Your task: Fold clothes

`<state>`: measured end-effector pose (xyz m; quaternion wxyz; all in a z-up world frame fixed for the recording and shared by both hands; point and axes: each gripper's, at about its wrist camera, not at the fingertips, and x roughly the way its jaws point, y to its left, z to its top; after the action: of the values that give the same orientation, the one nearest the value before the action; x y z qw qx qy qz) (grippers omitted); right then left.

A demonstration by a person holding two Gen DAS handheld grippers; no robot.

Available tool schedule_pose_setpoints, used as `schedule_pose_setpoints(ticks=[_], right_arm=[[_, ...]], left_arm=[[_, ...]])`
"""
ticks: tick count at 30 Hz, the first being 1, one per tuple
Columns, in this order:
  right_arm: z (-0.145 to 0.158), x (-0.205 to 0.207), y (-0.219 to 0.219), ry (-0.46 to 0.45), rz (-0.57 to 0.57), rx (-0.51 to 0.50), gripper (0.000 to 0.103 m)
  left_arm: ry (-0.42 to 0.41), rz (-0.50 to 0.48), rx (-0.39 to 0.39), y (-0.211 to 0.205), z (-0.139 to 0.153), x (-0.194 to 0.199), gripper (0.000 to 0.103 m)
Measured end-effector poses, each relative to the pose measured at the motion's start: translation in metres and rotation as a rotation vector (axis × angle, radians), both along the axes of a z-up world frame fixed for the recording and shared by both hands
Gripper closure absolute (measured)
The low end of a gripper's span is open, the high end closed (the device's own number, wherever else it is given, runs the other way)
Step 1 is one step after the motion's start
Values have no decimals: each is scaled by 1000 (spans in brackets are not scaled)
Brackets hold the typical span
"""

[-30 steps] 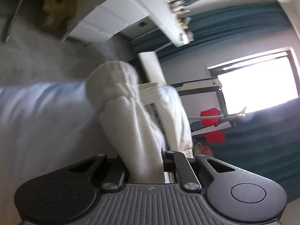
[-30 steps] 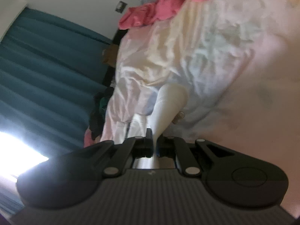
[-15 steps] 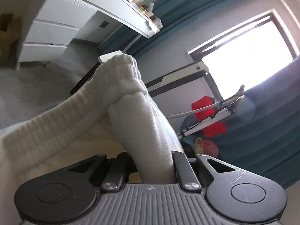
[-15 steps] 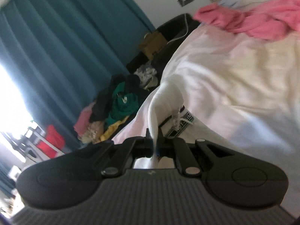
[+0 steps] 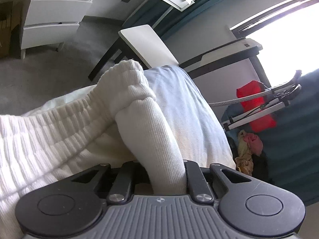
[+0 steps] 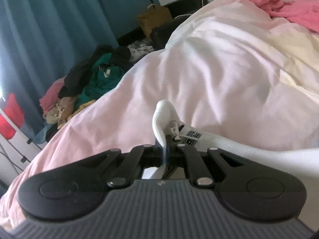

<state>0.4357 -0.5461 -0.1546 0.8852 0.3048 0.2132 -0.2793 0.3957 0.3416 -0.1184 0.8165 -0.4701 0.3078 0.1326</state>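
The white ribbed garment (image 5: 59, 131) is stretched between both grippers, its bunched ribbed band running off to the left in the left wrist view and a thin edge with a drawstring and a printed label showing in the right wrist view. A second ago it hung in the air against the room; now it lies low over the pale bedding (image 6: 219, 69), so the spread-out looks nearly done. The left gripper (image 5: 167, 179) has just been easing apart, the thick cloth between its jaws yet seemingly still pinched. The right gripper (image 6: 164, 155) is clenched on the thin edge. Next would likely be releasing and smoothing it flat, well short of the pink cloth (image 6: 279, 6)
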Motion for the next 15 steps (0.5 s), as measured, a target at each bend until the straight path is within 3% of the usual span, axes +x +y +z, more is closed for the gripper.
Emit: schedule_pose_setpoints(ticks=[5,8,10,12,15], right_arm=[[6,-29,-2,-63,-8,104,89],[13,-58,-1,-97,27,179,71],[19,-86,4,-134,66,217,51],[22,-119,5,-175,61,256,40],[24,-169,8,-237,41,316,40]], left_arm=[[-57,-64,47,1,6,-40,57],[-143,-137,158,-10,22,-78,45],[-184,-144,200,-19,27,-108,40],[-196,-129,190,-27,26,-137,31],[-206,-109,105,-35,18,-179,29]])
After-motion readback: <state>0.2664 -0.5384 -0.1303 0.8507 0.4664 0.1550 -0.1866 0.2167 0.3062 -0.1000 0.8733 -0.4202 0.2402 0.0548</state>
